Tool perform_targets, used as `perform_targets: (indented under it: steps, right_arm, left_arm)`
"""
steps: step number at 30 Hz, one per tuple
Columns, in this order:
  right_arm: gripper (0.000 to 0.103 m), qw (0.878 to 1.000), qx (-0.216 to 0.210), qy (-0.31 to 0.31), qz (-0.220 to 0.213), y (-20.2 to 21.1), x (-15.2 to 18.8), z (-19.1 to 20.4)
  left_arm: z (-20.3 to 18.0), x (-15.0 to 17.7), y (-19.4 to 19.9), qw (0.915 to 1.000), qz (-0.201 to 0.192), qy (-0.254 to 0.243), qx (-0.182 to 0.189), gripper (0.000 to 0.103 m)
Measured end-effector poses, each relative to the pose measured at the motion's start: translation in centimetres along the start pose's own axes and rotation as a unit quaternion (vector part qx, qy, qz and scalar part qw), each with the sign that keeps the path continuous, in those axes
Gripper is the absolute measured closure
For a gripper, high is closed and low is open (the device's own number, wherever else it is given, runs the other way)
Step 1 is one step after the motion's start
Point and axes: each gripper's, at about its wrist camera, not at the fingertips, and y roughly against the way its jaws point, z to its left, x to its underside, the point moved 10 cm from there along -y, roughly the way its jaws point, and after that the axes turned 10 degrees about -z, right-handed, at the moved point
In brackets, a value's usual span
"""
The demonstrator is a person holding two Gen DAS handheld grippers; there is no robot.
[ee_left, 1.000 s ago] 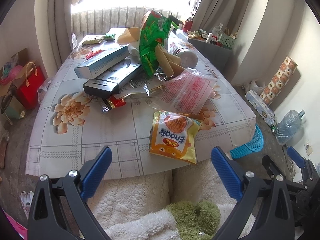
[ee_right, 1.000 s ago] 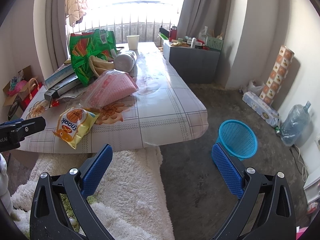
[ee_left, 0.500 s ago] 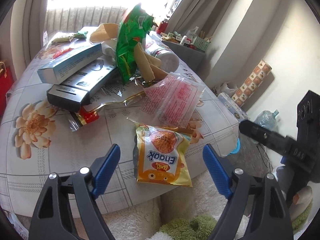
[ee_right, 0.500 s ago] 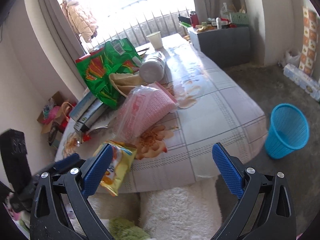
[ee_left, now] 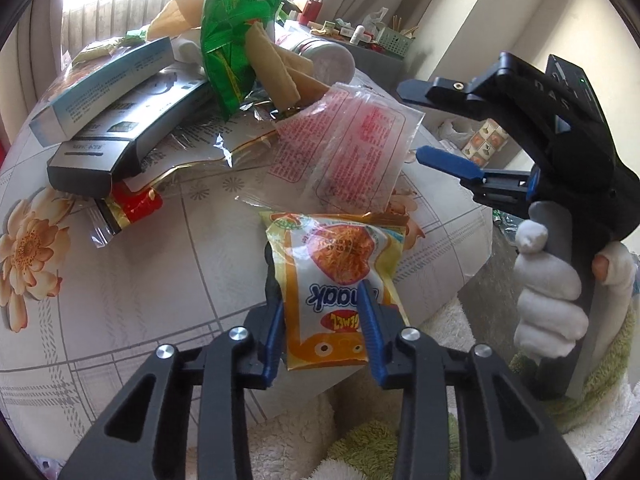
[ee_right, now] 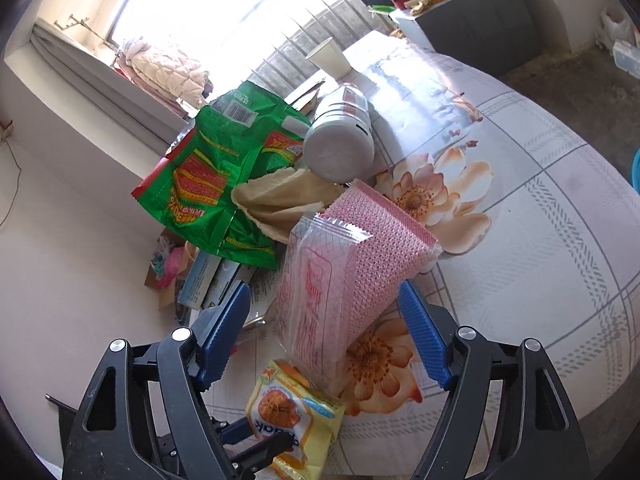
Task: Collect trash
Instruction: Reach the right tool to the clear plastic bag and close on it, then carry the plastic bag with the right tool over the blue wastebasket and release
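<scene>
A yellow snack packet (ee_left: 332, 272) lies near the front edge of the flowered table (ee_left: 120, 280). My left gripper (ee_left: 322, 320) has its blue fingers on either side of the packet's lower half. Its jaws are closing and the pads press the packet, which bulges between them. A clear packet of pink cloth (ee_right: 340, 272) leans just behind it. My right gripper (ee_right: 324, 336) straddles this pink packet; its jaws are closing, with a gap still at both pads. In the left wrist view the right gripper (ee_left: 410, 124) reaches in from the right, held by a white-gloved hand (ee_left: 548, 296).
Behind the packets stand a green snack bag (ee_right: 208, 176), beige wrappers (ee_right: 280, 200), a white jar on its side (ee_right: 340, 140), two long boxes (ee_left: 112, 92) and a paper cup (ee_right: 330, 58). A blue basket (ee_right: 636, 172) shows at the right edge, on the floor.
My left gripper came down over the yellow packet and narrowed onto it. My right gripper swung left from the floor side over the table and narrowed around the pink packet.
</scene>
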Motion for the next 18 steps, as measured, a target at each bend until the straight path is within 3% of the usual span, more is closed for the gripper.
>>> perform_targets:
  steps: [7, 9, 12, 18]
  right_arm:
    - [0.060, 0.999, -0.026, -0.032, 0.018, -1.5, -0.4, -0.7]
    - [0.077, 0.998, -0.032, -0.039, 0.025, -1.7, -0.1, -0.8]
    - [0.093, 0.997, -0.047, -0.046, 0.036, -1.7, 0.2, -0.6]
    - [0.100, 0.996, -0.078, -0.035, 0.019, 0.1, -0.4, 0.5]
  left_arm:
    - [-0.1, -0.3, 0.9, 0.9998, -0.010, 0.004, 0.016, 0.081]
    - [-0.1, -0.2, 0.9, 0.9997, -0.009, 0.008, 0.019, 0.087]
    - [-0.1, 0.0, 1.0, 0.9996, -0.009, 0.013, 0.022, 0.094]
    - [-0.7, -0.4, 2.7, 0.9991, -0.030, 0.001, 0.029, 0.100]
